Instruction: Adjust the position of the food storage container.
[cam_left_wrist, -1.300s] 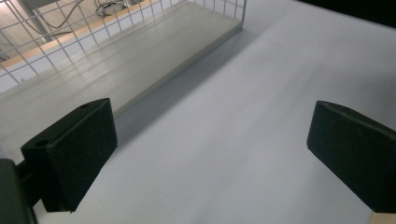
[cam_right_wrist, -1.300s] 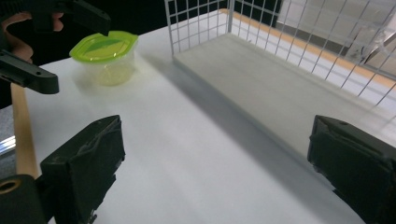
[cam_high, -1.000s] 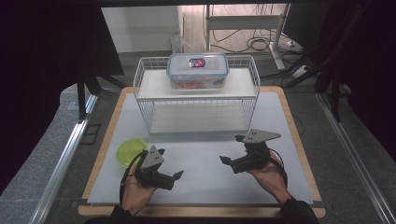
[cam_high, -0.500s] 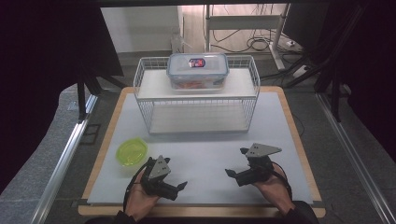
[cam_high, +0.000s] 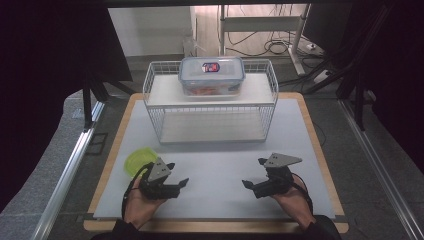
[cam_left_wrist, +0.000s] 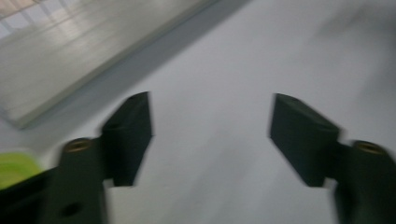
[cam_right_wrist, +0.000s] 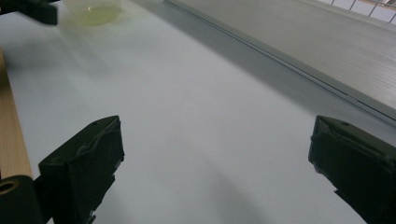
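Low over mat (cam_high: 220, 165): both hand-held grippers.

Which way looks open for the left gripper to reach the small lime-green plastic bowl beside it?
Probably yes: the left gripper sits just right of the small lime-green plastic bowl, fingers apart and empty, with bare white mat around and nothing between them.

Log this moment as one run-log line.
left gripper: open, jaws just closing partway, nothing between | right gripper: open, empty | green bowl: beside left gripper | lidded box: on wire rack
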